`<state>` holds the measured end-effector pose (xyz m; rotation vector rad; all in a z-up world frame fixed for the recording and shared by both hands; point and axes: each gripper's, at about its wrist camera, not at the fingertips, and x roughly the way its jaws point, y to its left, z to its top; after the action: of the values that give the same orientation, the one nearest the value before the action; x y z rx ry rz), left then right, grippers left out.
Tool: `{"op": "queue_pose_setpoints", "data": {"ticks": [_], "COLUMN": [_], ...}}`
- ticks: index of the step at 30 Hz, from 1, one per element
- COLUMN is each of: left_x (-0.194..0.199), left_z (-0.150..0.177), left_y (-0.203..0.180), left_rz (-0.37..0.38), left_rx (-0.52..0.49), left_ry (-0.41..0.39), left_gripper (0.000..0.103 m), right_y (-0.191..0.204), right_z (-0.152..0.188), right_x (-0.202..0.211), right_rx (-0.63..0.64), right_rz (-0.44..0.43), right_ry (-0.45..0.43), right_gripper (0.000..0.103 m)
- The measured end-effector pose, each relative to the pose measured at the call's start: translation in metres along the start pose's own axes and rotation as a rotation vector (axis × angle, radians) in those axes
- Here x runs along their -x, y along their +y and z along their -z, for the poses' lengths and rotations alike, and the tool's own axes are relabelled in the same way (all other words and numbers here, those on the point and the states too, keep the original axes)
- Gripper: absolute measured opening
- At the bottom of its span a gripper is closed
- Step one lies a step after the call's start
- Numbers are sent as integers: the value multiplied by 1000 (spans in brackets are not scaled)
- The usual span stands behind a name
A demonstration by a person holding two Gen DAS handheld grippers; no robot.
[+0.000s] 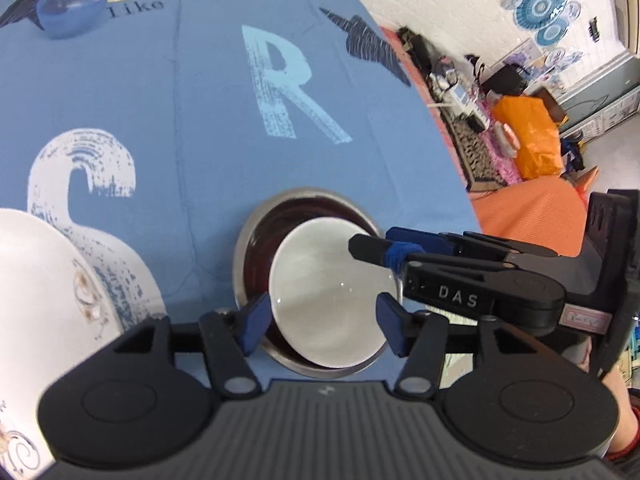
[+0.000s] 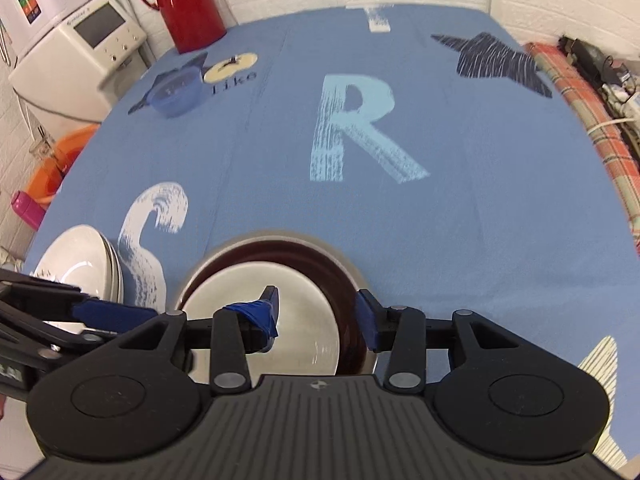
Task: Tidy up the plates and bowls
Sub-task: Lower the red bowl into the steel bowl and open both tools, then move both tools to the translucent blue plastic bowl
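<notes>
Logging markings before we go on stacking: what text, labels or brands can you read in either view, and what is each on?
"R": large pale letter on the blue tablecloth.
"S": large white letter on the cloth, partly cut off.
"like": small dark print by the blue plastic bowl.
"DAS": white letters on the right gripper, seen from the left wrist.
Pink sticker on that gripper: unreadable.
White appliance's panel: too blurred.

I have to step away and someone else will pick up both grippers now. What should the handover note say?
Left gripper: open, hovering over the near side of the white bowl.
Right gripper: open, straddling that bowl's right rim.
Done: white bowl sits in the steel bowl; white plates are stacked at the left.
Left: the blue bowl stands alone at the far left of the tablecloth.
</notes>
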<state>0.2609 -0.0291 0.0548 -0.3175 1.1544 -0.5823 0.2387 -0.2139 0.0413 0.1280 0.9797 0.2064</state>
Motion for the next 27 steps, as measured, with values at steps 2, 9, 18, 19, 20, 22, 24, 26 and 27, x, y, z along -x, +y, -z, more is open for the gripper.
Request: {"op": "queue_pose_setpoints", "data": {"ticks": [2, 9, 18, 19, 20, 22, 24, 26, 27], "left_x": [16, 68, 85, 85, 84, 80, 74, 65, 60], "left_z": [-2, -23, -105, -116, -127, -149, -169, -188, -197], "left_y": [6, 84, 203, 211, 218, 228, 237, 244, 246], "left_rz": [-10, -122, -295, -303, -305, -312, -308, -298, -294], "left_rx": [-6, 77, 231, 244, 248, 251, 255, 263, 260], "left_ry": [-39, -166, -228, -238, -249, -268, -282, -292, -296], "left_gripper": [58, 59, 59, 59, 59, 59, 59, 59, 59], "right_y": [-2, 4, 62, 71, 79, 94, 110, 126, 134], "right_z": [-4, -30, -124, -136, -147, -171, -194, -214, -223], "right_x": [5, -17, -96, -106, -114, -133, -151, -168, -176], "right_rx": [-16, -50, -2, 4, 6, 8, 7, 13, 19], "right_rz": [-6, -58, -147, -162, -178, -215, -233, -245, -243], "right_ry": [-20, 6, 53, 49, 48, 47, 41, 32, 26], "right_gripper": [27, 28, 29, 29, 29, 30, 30, 30, 30]}}
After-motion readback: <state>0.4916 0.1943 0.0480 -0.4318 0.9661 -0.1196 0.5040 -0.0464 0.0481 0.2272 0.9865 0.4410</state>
